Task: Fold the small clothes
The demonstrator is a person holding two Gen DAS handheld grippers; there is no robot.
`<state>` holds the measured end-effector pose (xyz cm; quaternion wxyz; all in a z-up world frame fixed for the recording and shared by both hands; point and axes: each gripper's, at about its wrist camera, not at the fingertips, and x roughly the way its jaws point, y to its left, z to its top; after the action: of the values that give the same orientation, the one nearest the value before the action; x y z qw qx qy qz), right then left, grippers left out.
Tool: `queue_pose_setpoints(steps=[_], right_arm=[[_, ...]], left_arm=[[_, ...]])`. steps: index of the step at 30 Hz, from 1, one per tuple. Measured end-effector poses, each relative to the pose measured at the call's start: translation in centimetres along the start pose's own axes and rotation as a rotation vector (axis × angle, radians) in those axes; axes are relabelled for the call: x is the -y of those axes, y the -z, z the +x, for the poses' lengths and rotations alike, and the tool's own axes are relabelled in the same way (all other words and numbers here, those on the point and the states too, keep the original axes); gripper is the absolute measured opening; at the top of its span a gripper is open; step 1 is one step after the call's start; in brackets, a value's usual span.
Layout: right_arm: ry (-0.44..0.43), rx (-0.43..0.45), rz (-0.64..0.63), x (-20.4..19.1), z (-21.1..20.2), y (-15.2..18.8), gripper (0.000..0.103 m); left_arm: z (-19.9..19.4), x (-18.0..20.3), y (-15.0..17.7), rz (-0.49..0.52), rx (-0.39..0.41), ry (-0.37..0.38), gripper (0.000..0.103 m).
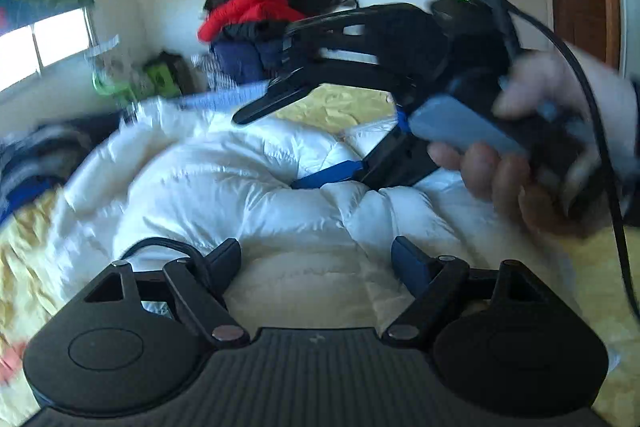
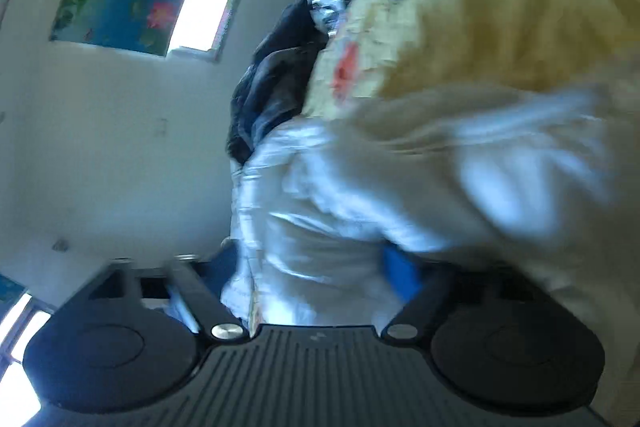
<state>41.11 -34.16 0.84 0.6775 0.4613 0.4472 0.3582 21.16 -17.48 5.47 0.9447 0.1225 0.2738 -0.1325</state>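
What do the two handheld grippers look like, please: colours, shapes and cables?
Both are black plastic. The left gripper has a ribbed base, two round discs, silver pivot pins, dark blue finger pads and a thin black cable. The right gripper has long black fingers with blue pads, a grey handle, a small green light and a thick black cable.
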Motion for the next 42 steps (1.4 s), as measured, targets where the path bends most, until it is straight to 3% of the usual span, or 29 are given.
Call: queue_pose_setpoints(steps=[5,8,10,12,18,32,36,42], right_arm=[[-0.003,0.027,-0.011,1.0,0.2,0.1,0.069],[0.019,0.025,-0.004,-0.1,0.5,0.3,0.08],[0.019,0.044,-0.008,-1.6,-0.2,0.5,0.094],[-0.013,0.075,-0.036,-3.1,-1.0,1.0,0.1],[-0.079,0.112,-0.073,-5.5,-2.5,2.5,0.102],[-0.02,0.102,-0.036,-2.9,-3.4,4.6,0.102],[-0.024,0.103,-0.016,-1.0,-3.5,4.7,0.097],[-0.094,0.154,0.013,-1.7,-6.0,4.5,0.102]], left_arm=[[1.7,-1.5,-0.5,-0.053,-0.046,0.028,0.083],[0.6,-1.5,-1.7,-0.066,-0.067,0.034,0.083],[0.3,-2.1,-2.4,-0.081,-0.079,0.029,0.083],[-0.2,-2.3,-2.9,-0.09,-0.081,0.026,0.083],[-1.0,-2.2,-3.9,-0.076,-0.092,-0.045,0.083],[0.2,-1.4,-2.9,-0.067,-0.115,-0.081,0.085],[0.0,-0.6,-2.0,-0.023,-0.08,-0.096,0.085],[-4.5,-2.3,-1.9,-0.048,0.003,-0.057,0.085]])
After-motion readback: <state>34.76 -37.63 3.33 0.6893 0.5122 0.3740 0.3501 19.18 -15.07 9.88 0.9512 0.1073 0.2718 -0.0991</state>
